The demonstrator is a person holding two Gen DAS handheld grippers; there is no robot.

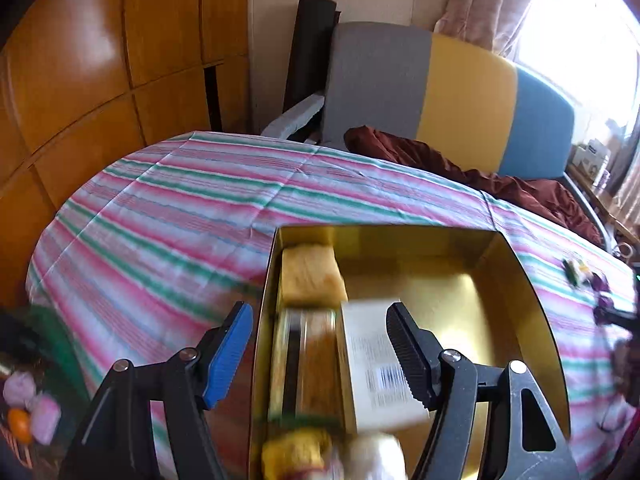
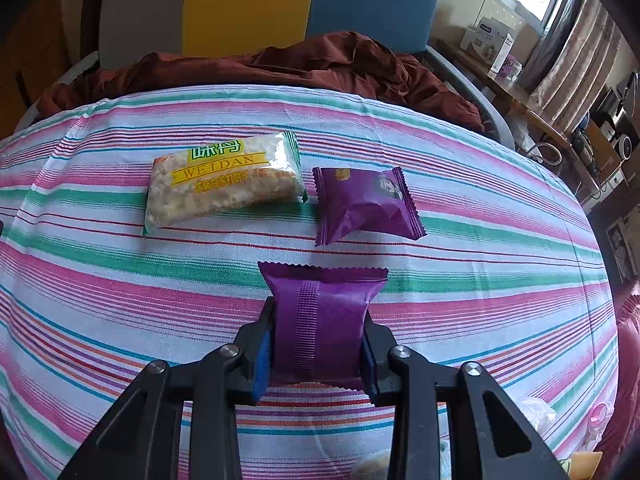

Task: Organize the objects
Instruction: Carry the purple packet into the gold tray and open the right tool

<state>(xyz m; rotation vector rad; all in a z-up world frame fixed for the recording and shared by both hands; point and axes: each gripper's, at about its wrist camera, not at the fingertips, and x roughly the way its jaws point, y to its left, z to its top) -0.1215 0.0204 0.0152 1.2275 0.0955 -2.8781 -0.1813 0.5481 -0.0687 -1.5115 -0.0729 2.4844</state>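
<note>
— Gold metal fills my left wrist view: a shallow rectangular gold tin (image 1: pixel 516 280) sits on the pink, green and white striped tablecloth (image 1: pixel 180 200). What do you read inside it?

— Blurred, mostly. A pale yellow wrapped cake (image 1: pixel 312 276) lies in the tin's far left corner, a clear-wrapped brown snack bar (image 1: pixel 308 364) sits nearer along the left wall, and a white packet with a barcode (image 1: pixel 380 368) lies just beside it, tilted. Two more wrapped pieces, one yellow and one pale, show at the bottom edge, too smeared to name.

— And my left gripper (image 1: pixel 320 354)?

— Its jaws stand apart over the tin's left part, blue pad outside the left wall, black ribbed pad above the white packet. Nothing is pinched between them.

— Now the right wrist view.

— My right gripper (image 2: pixel 318 340) is clamped on a purple foil snack packet (image 2: pixel 320 320), seam side up, pads pressing both of its sides, just above the same striped cloth. Beyond it lie a second purple foil packet (image 2: pixel 366 204) and, to its left, a clear packet of pale puffed-grain bar with a yellow and green label (image 2: pixel 224 182), the two near each other but apart.

— Behind the table?

— Dark red crumpled fabric (image 2: pixel 320 64) on a grey, yellow and blue sofa back (image 2: pixel 248 4).
</note>
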